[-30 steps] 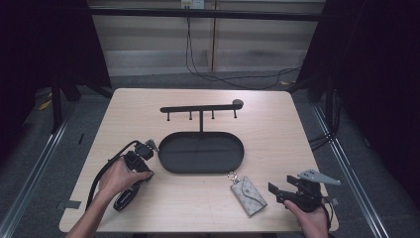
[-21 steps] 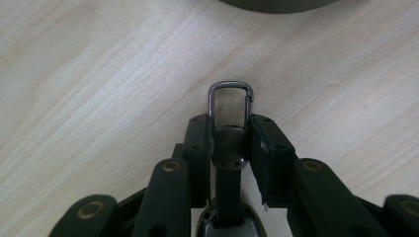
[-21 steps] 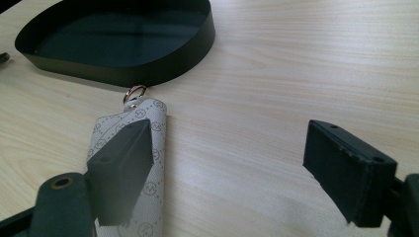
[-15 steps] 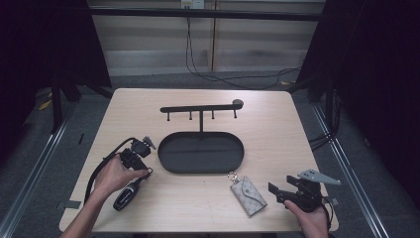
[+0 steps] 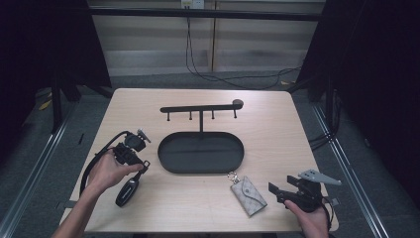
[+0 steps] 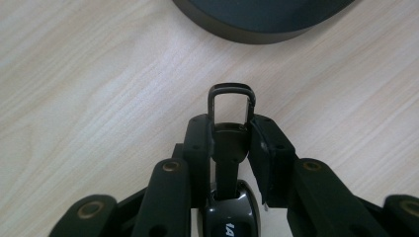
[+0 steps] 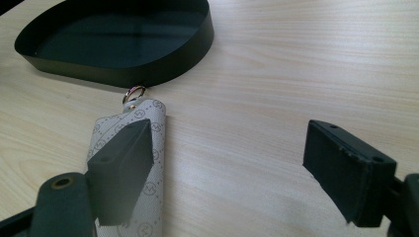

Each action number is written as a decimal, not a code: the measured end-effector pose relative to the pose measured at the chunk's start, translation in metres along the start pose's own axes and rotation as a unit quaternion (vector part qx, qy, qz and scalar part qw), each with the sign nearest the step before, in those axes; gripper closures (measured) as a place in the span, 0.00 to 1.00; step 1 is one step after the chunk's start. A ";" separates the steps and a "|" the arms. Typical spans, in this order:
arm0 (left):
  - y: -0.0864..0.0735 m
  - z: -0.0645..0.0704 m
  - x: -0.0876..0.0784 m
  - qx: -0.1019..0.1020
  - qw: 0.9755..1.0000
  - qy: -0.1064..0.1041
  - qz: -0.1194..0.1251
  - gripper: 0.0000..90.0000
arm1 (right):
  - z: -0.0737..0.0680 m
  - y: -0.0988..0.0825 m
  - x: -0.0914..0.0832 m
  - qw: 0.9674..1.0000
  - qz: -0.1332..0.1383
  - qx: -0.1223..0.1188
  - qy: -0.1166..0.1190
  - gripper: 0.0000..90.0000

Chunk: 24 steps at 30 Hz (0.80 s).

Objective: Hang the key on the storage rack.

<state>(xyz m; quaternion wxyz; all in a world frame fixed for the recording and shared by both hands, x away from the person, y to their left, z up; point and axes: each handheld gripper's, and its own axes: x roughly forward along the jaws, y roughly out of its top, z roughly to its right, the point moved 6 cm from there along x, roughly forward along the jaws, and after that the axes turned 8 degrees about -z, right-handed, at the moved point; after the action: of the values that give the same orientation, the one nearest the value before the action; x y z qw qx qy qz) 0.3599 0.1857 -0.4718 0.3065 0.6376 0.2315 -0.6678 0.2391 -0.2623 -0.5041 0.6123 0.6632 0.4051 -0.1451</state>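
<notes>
Left gripper (image 6: 231, 136) clamped on black key fob (image 6: 228, 148) (metal loop forward), just beside the oval tray (image 5: 201, 152); right gripper (image 7: 227, 173) jaws wide, nothing held, beside grey key pouch (image 7: 148, 148) on table (image 5: 267, 124).

The left claw (image 5: 130, 157) now sits a little higher than a second ago, lifted together with the hand (image 5: 106, 171) that carries it. The black car key (image 5: 128, 191) clamped in its jaws tilts up at the gripped end, its metal loop (image 6: 231, 101) raised off the desk (image 5: 277, 134), while its far end remains low near the wood.
</notes>
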 end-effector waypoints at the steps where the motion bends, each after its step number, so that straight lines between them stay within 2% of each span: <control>1: 0.000 0.000 -0.002 0.000 1.000 0.000 0.004 0.78 | 0.000 0.000 0.000 1.000 0.000 0.000 0.000 0.21; 7: -0.001 -0.001 -0.014 -0.003 1.000 0.001 0.017 0.78 | 0.000 0.000 0.000 1.000 0.000 0.001 0.000 0.21; 8: -0.001 -0.002 -0.016 -0.001 1.000 0.009 0.018 0.78 | 0.000 0.000 0.000 1.000 0.000 0.001 -0.001 0.21; 9: -0.001 -0.002 -0.018 0.000 1.000 -0.001 0.021 0.78 | 0.000 0.000 0.000 1.000 0.000 0.002 -0.001 0.21; 10: -0.001 -0.001 -0.019 -0.008 1.000 0.000 0.027 0.78 | 0.000 0.000 0.000 1.000 0.000 0.003 0.000 0.21; 12: -0.002 -0.003 -0.024 -0.002 1.000 0.001 0.024 0.78 | 0.000 0.000 0.000 1.000 0.000 0.003 -0.001 0.21; 18: -0.003 -0.003 -0.032 -0.004 1.000 0.003 0.026 0.78 | 0.000 0.000 0.000 1.000 0.000 0.003 -0.001 0.21; 21: -0.003 -0.003 -0.035 -0.002 1.000 -0.005 0.027 0.78 | 0.000 0.000 0.000 1.000 0.000 0.003 -0.001 0.21; 23: -0.003 -0.003 -0.036 0.002 1.000 -0.004 0.019 0.78 | 0.000 0.000 0.000 1.000 0.000 0.003 -0.002 0.21; 24: -0.003 -0.003 -0.038 -0.003 1.000 -0.003 0.017 0.78 | 0.000 0.000 0.000 1.000 0.000 0.003 -0.002 0.21</control>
<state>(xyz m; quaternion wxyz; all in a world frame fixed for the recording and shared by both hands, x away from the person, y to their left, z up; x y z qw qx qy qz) 0.3599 0.1944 -0.4350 0.3200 0.6384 0.2217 -0.6640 0.2393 -0.2626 -0.5042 0.6110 0.6649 0.4036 -0.1474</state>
